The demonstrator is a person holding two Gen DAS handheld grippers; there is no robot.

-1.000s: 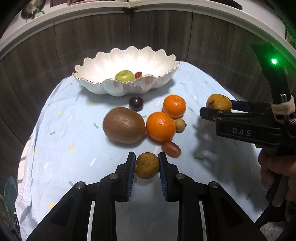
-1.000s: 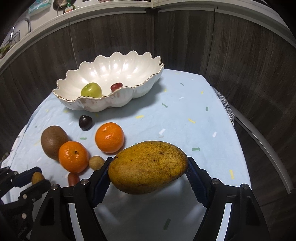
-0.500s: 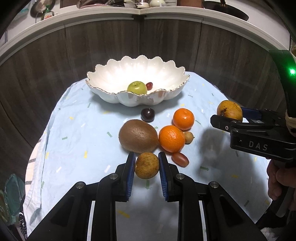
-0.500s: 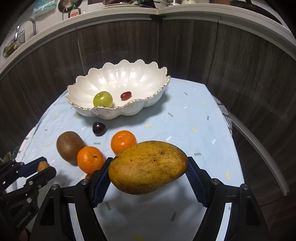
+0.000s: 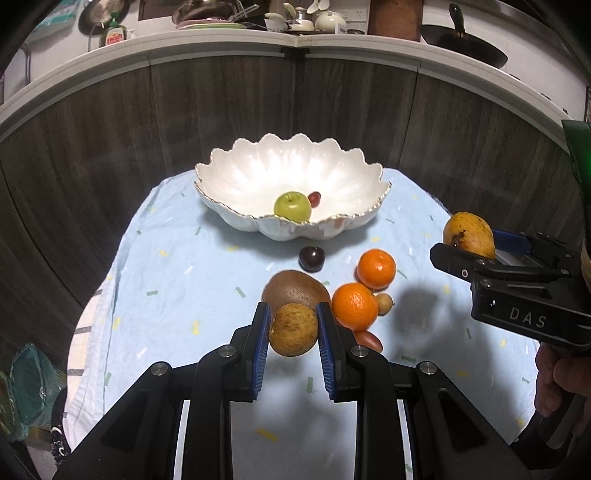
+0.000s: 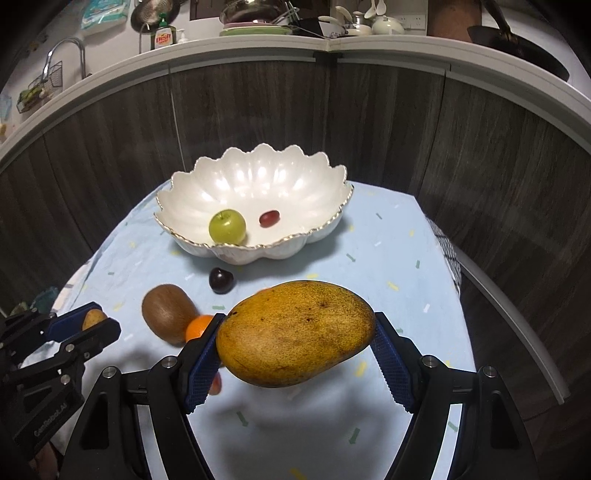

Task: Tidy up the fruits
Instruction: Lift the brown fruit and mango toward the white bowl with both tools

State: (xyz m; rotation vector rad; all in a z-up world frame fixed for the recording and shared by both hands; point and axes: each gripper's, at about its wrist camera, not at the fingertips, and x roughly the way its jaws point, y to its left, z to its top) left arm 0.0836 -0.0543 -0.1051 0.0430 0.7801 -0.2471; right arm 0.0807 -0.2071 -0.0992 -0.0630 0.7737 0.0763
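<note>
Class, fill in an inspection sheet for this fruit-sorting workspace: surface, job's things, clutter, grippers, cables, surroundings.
Surface: round table under a pale blue confetti-print cloth, wrinkled.
Job's things: white scalloped gold-rimmed bowl holds a green apple and a red grape; on the cloth lie a dark plum, brown kiwi, two oranges, a small tan fruit and a red oblong fruit.
Clutter: nothing seen.
Grippers: left gripper shut on a small round brown fruit; right gripper shut on a yellow mango; both are off the cloth.
Cables: nothing seen.
Surroundings: dark wood panelling; shelf of kitchenware.
</note>
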